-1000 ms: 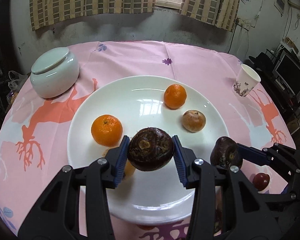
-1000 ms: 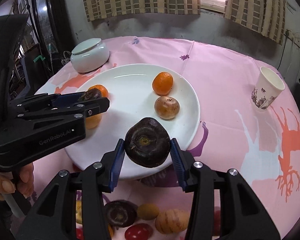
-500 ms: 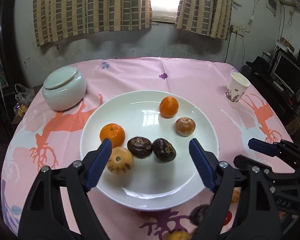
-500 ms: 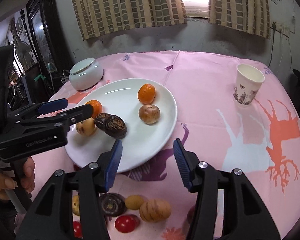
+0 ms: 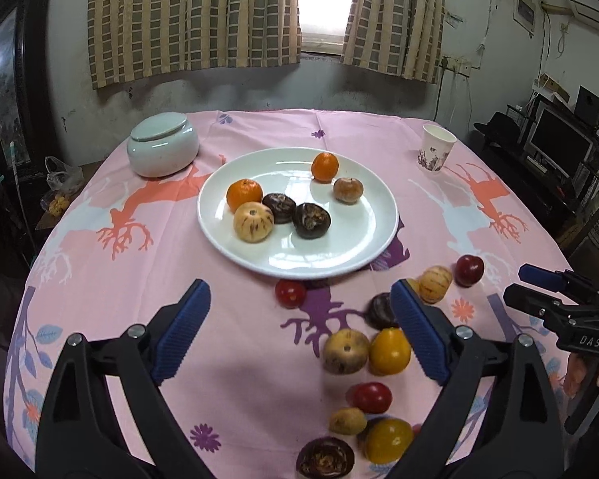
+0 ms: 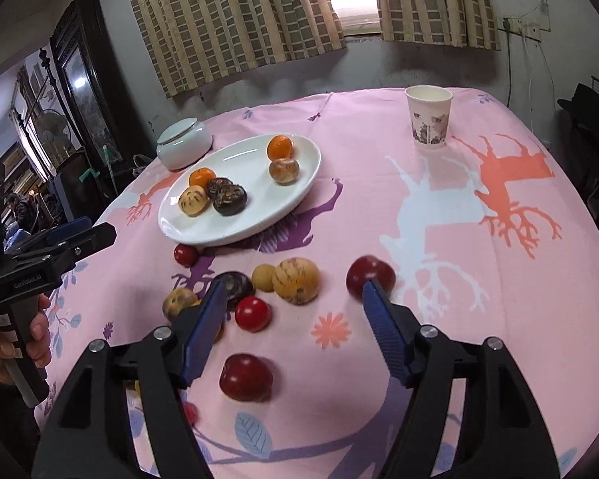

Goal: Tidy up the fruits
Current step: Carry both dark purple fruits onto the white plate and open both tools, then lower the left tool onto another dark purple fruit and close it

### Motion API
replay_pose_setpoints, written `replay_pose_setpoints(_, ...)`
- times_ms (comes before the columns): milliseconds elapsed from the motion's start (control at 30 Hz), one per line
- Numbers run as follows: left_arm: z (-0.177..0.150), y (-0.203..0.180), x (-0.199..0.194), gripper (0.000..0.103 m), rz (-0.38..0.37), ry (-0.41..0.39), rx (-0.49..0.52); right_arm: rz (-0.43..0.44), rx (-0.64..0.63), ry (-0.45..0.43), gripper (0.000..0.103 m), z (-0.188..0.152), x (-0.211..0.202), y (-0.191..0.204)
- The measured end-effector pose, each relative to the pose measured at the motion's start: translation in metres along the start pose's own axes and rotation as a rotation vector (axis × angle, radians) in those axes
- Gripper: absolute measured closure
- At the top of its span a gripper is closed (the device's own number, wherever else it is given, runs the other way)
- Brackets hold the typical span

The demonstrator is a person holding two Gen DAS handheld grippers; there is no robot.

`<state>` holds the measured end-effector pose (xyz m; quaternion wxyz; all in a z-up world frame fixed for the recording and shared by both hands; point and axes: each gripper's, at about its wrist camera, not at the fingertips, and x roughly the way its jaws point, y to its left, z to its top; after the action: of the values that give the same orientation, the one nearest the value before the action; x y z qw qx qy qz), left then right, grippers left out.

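Both the left gripper [image 5: 299, 329] and right gripper [image 6: 295, 329] have just been opening; fingers wide apart, empty, above loose fruits

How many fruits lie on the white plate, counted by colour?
On the white plate:
Orange fruits: 2
Dark brown fruits: 2
Pale striped fruit: 1
Tan fruit: 1
Total: 6

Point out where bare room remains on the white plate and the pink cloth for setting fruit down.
The round white plate is bare along its near and right side, in front of the two dark brown fruits. The pink tablecloth lies bare left of the plate, below the pale lidded jar. Crowded: the loose fruit cluster near the plate's front.
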<state>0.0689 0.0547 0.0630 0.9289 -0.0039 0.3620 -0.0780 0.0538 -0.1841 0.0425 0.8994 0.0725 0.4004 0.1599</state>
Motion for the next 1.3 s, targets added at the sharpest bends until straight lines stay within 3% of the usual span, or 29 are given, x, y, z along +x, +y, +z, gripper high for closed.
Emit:
replay_pose_setpoints(200,-0.033,0.002,0.002,0.009,-0.02,0.052,-0.03,0.032,0.043,0.011,0.032,-0.026,0.005,-0.011)
replay_pose_setpoints(367,-0.051,0.0,0.004,0.009,-0.002,0.054,-0.002,0.036,0.056,0.026,0.032,-0.028,0.008,-0.02)
replay_pose_setpoints(633,-0.067,0.007,0.013,0.009,-0.043,0.102,-0.027,0.014,0.053,0.006,0.032,-0.028,0.005,-0.021)
replay_pose_setpoints(933,-0.08,0.011,0.009,0.009,-0.037,0.13,-0.023,-0.007,0.041,0.024,0.032,-0.03,0.01,-0.021)
replay_pose_setpoints(1300,-0.098,0.002,-0.003,0.009,-0.051,0.161,0.102,-0.01,0.048,0.035,0.032,-0.031,0.011,-0.021)
